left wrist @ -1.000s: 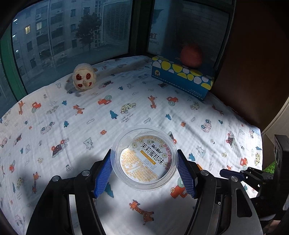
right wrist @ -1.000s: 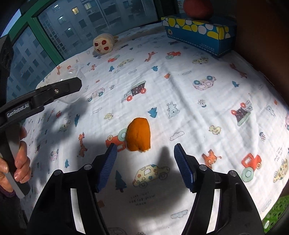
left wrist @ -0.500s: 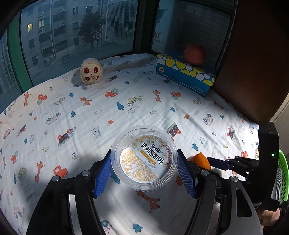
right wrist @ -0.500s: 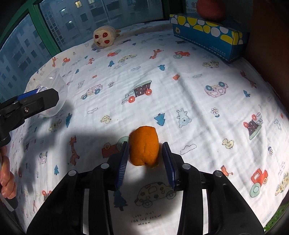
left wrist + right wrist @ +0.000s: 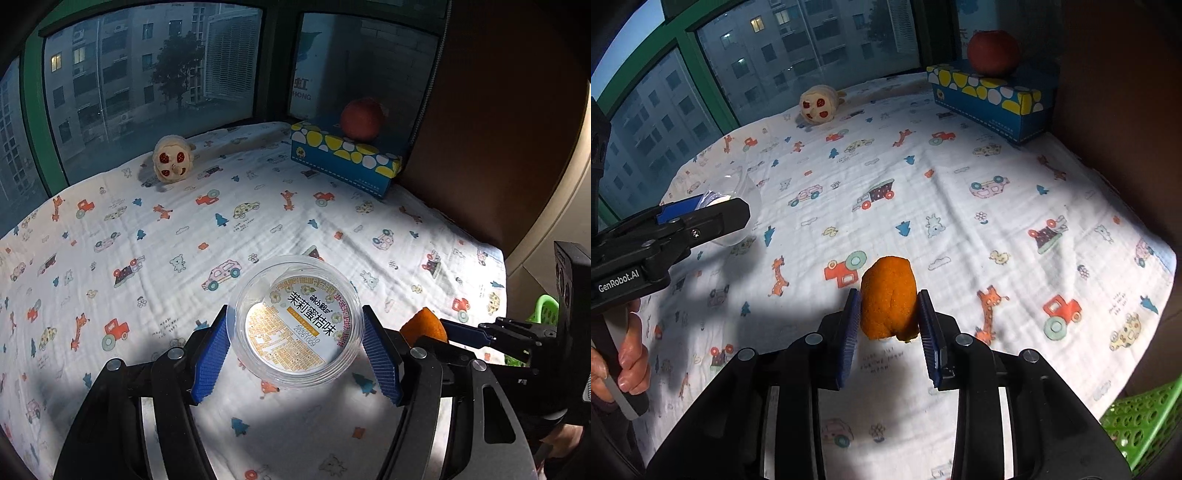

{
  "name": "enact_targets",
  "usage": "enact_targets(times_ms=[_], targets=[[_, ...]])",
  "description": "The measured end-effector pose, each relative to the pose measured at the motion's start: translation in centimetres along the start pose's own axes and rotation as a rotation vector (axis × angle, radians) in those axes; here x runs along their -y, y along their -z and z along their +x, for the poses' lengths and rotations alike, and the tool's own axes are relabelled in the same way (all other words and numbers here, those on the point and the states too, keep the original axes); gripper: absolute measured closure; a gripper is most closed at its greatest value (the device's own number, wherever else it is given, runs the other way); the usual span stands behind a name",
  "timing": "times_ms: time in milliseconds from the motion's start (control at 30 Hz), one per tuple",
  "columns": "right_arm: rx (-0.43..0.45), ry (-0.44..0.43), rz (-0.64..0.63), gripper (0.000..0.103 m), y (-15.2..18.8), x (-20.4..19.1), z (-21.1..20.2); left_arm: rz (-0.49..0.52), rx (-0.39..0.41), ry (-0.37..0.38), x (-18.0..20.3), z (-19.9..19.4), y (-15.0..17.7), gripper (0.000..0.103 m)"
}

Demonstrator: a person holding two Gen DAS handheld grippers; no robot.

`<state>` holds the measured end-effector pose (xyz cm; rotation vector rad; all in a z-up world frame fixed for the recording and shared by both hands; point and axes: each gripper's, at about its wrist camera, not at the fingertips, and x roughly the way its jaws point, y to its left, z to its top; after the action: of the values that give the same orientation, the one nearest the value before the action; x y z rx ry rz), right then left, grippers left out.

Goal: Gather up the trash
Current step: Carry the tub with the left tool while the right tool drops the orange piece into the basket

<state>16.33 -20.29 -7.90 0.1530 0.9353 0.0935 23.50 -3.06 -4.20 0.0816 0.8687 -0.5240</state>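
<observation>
A window with green frames looks onto apartment blocks behind a bed sheet [image 5: 155, 236] printed with cars, giraffes and trees.

Left wrist view: the left tongs [image 5: 295, 349] clamp a clear round plastic cup [image 5: 297, 325] by its sides; its label bears Chinese characters and a date, too small to read surely. At the far right corner sits a blue spotted box [image 5: 343, 162] with a red fruit [image 5: 362, 118] on top; a plush toy [image 5: 171, 162] lies at the far edge.

Right wrist view: the right tongs [image 5: 890, 328], having just closed, pinch an orange peel [image 5: 888, 295]. The other tool reads "GenRobot.AI". A green basket [image 5: 1141, 421] peeks in past the near right corner.
</observation>
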Motion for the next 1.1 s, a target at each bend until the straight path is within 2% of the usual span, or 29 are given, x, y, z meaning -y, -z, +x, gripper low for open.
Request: enact_targets(times_ms=[300,567,867,1100], targets=[[0.043,0.018,0.005,0.071,3.8,1.2,-6.4,0.033,0.035,0.053,5.3,-3.9,2.1,0.037],[0.075,0.053,0.044,0.071,7.8,4.1,-11.7,0.097,0.055,0.121,11.4,-6.2,4.4,0.037],[0.093,0.14,0.098,0.071,11.7,8.5,-16.0,0.169,0.049,0.21,18.2,-6.6,6.2,0.037],[0.098,0.206,0.148,0.071,13.8,11.9,-18.2,0.207,0.033,0.253,21.8,-6.4,7.0,0.037]])
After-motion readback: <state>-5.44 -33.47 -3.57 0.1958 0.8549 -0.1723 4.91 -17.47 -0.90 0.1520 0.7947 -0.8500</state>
